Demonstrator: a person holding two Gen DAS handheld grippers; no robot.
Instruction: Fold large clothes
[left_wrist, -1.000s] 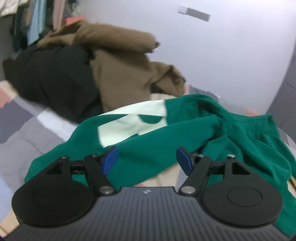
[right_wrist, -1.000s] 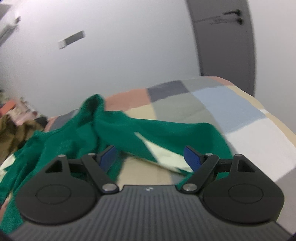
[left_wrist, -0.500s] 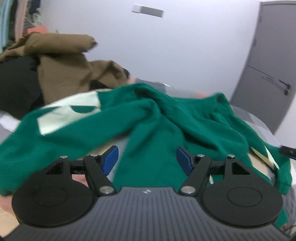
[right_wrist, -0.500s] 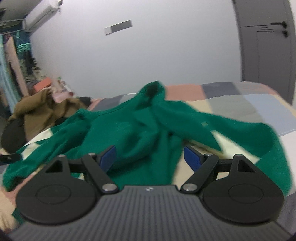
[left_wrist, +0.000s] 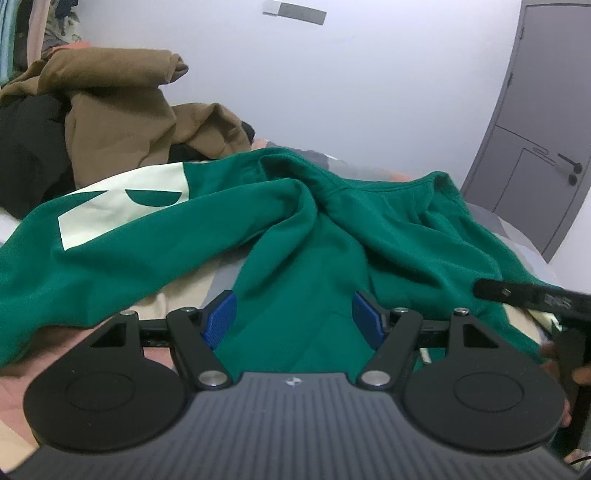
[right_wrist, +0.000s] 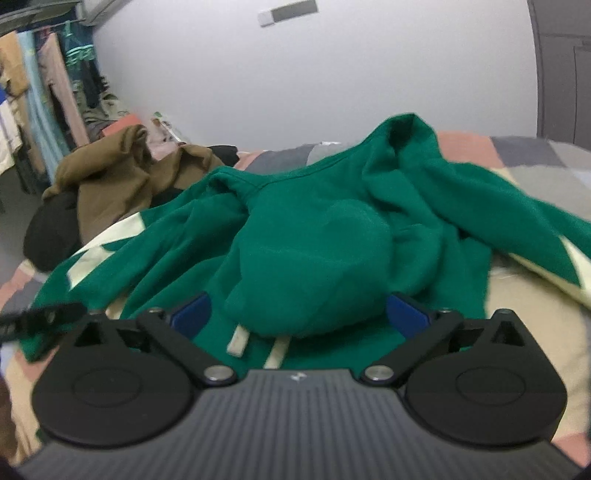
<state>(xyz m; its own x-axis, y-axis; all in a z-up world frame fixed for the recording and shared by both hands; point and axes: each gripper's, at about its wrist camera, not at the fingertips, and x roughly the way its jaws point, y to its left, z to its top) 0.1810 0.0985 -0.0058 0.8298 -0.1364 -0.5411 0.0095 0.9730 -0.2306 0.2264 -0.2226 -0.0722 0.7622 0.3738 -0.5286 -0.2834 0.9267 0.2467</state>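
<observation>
Clothes rack (right_wrist: 40, 92): far left of the right wrist view, hanging garments along the wall, blurred.
Black garment (left_wrist: 29, 147): heaped at the left, under the brown one.
Brown garment (left_wrist: 122, 110): piled high on the black, just behind the green sleeve.
Green hoodie (left_wrist: 295, 258): here's the one to fold, sprawled and rumpled across the middle of the bed, hood bunched up front, two pale drawstrings (right_wrist: 236, 341) trailing out below it.
Left sleeve patch (left_wrist: 122, 206): cream block on the sleeve stretched out to the left.
Left gripper (left_wrist: 293, 319): blue pads spread apart, hovering over the hoodie's body, green cloth showing between them, nothing pinched.
Right gripper (right_wrist: 297, 317): jaws opening right now, wide, the hood lying in the gap between the blue pads but the pads not pressing on it.
Bedspread (right_wrist: 517, 147): patchwork of pink, grey and cream squares under everything.
Door (left_wrist: 535, 129): grey, closed, at the far right with a dark handle.
</observation>
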